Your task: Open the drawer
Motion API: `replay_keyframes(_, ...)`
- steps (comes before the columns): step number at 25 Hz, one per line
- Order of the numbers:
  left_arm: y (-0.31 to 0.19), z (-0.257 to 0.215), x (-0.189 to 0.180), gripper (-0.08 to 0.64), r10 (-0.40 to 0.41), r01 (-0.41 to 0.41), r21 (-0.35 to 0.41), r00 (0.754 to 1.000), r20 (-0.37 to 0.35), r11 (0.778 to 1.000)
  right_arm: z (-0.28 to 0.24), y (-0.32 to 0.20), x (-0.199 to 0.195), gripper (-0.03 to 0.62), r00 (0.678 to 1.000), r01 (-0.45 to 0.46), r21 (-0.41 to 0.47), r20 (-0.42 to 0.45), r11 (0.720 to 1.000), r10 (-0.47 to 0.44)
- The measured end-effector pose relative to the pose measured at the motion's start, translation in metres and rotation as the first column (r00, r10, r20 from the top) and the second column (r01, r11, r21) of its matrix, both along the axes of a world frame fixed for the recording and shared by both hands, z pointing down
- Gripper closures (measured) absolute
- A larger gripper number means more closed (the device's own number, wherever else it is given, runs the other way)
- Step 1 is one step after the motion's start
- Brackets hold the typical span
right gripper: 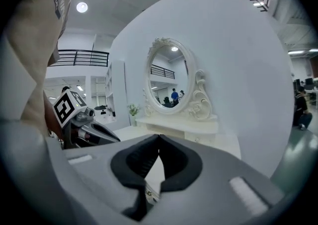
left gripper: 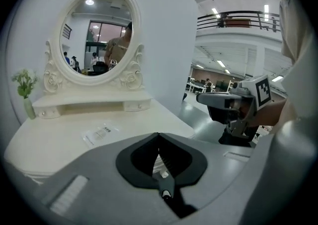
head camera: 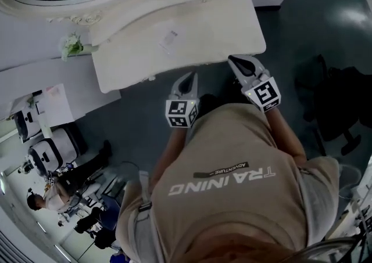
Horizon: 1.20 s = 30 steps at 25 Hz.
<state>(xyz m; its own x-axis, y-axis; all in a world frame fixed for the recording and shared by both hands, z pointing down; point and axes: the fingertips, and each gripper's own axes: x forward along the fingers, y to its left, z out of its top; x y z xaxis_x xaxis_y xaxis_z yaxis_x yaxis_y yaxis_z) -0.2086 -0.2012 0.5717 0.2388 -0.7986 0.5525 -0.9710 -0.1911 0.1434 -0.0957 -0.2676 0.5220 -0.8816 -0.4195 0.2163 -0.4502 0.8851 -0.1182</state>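
Both the left claw and the right claw are fully closed, gripping nothing, positioned near the front edge of the white dressing surface.

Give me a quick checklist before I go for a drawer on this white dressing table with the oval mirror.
Left gripper empty: ok, jaws shut on nothing.
Right gripper empty: ok, shut on nothing.
Jaws open for a grip: not ok, both shut.
Small white drawer below the oval mirror visible and closed: ok.
Grippers at that drawer: not ok, both near the white dressing table's front edge.
Flat clear plastic packet on the table clear of the path: cannot tell.
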Motion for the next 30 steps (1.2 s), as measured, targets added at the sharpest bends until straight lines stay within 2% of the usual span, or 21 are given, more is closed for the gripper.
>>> replay_keyframes(4, 0.002, 0.030, 0.003, 0.560, -0.048, 0.042, -0.095, 0.997, -0.068, 0.995, 0.005, -0.013, 0.002, 0.589, 1.000, 0.002, -0.019, -0.015, 1.000, -0.002)
replay_keyframes(9, 0.001, 0.072, 0.002, 0.560, -0.024, 0.011, -0.189, 0.997, -0.069, 0.982, -0.002, -0.016, -0.002, 0.589, 1.000, -0.007, -0.010, -0.026, 1.000, 0.007)
replay_keyframes(14, 0.008, 0.134, -0.003, 0.560, 0.004, -0.030, -0.324, 0.997, -0.082, 0.945, -0.015, -0.006, -0.002, 0.589, 0.998, -0.029, 0.027, -0.061, 0.999, 0.030)
replay_keyframes(18, 0.001, 0.175, -0.003, 0.560, 0.026, -0.067, -0.367, 0.993, -0.115, 0.928, -0.011, -0.011, 0.009, 0.589, 0.992, -0.082, 0.044, -0.095, 0.996, 0.086)
replay_keyframes(23, -0.018, 0.213, -0.005, 0.558, 0.024, -0.083, -0.403, 0.988, -0.150, 0.911, -0.006, -0.013, 0.025, 0.589, 0.979, -0.192, -0.020, -0.074, 0.981, 0.191)
replay_keyframes(24, -0.020, 0.221, -0.005, 0.536, 0.023, -0.085, -0.414, 0.988, -0.152, 0.906, -0.004, -0.011, 0.029, 0.589, 0.975, -0.209, -0.023, -0.081, 0.978, 0.206)
replay_keyframes(25, -0.022, 0.229, -0.004, 0.446, 0.022, -0.090, -0.428, 0.987, -0.159, 0.899, -0.002, -0.010, 0.033, 0.589, 0.971, -0.225, -0.026, -0.092, 0.974, 0.221)
replay_keyframes(26, -0.022, 0.238, -0.002, 0.411, 0.021, -0.095, -0.444, 0.985, -0.169, 0.891, 0.001, -0.009, 0.037, 0.589, 0.966, -0.241, -0.033, -0.102, 0.970, 0.237)
replay_keyframes(30, -0.031, 0.259, 0.000, 0.411, 0.009, -0.094, -0.487, 0.985, -0.174, 0.868, 0.005, -0.007, 0.049, 0.589, 0.951, -0.287, -0.033, -0.125, 0.957, 0.281)
